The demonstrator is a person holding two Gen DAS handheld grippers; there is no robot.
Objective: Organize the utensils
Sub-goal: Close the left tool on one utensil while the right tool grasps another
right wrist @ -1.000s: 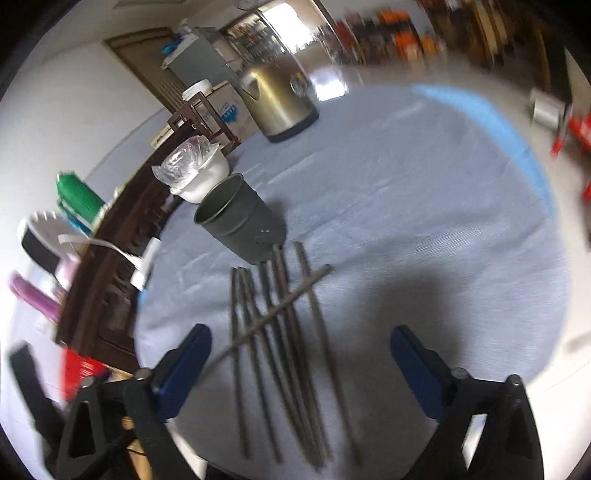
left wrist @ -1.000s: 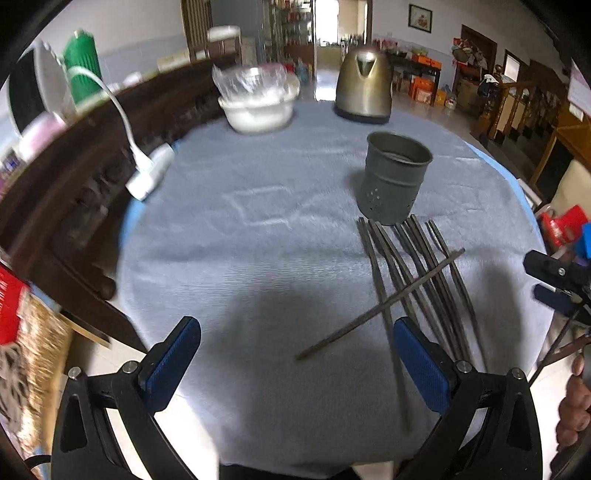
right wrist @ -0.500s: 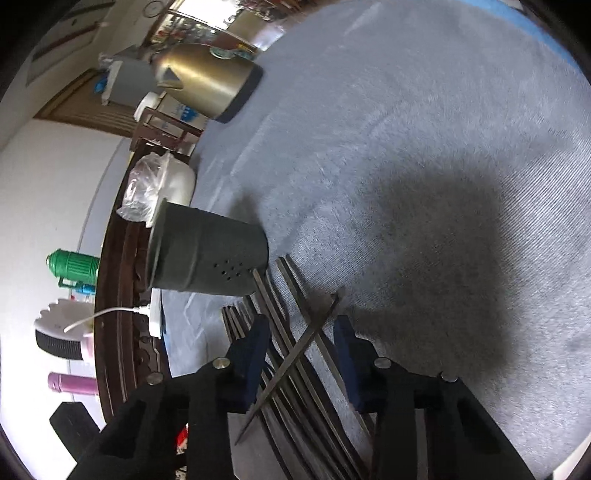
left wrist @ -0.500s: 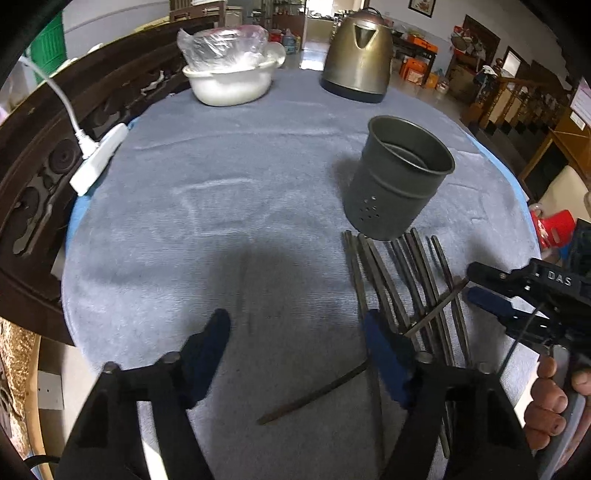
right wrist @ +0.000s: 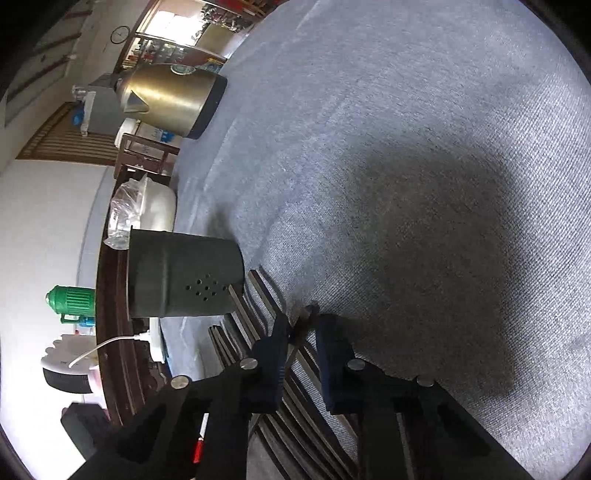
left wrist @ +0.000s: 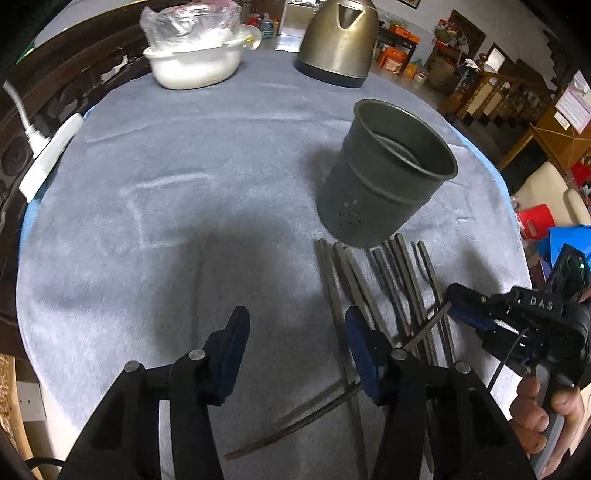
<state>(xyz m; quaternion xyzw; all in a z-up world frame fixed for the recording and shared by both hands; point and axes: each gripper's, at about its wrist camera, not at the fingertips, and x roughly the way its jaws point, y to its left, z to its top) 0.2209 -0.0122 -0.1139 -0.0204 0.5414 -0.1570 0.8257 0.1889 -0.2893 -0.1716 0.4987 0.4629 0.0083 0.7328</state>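
R jaws closing on chopstick point(right wrist: 303, 322).

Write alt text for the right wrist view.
The right gripper is closing its blue pads around the tip of a crossed chopstick atop a row of dark chopsticks on grey cloth. A perforated metal holder stands just beyond.

I see a round tabletop point(left wrist: 192, 155) under a grey-blue cloth. Dark carved wooden furniture point(left wrist: 55, 92) runs along its left edge, a white power strip point(left wrist: 48, 151) lying on it. Behind that, a plain white wall point(right wrist: 44, 206). Far side opens into a bright doorway point(right wrist: 166, 22), daylight coming in; round wall clock point(right wrist: 120, 34) beside it. On the right, wooden railings point(left wrist: 502, 96), a cream chair point(left wrist: 543, 188), orange boxes point(left wrist: 399, 62) on the floor.
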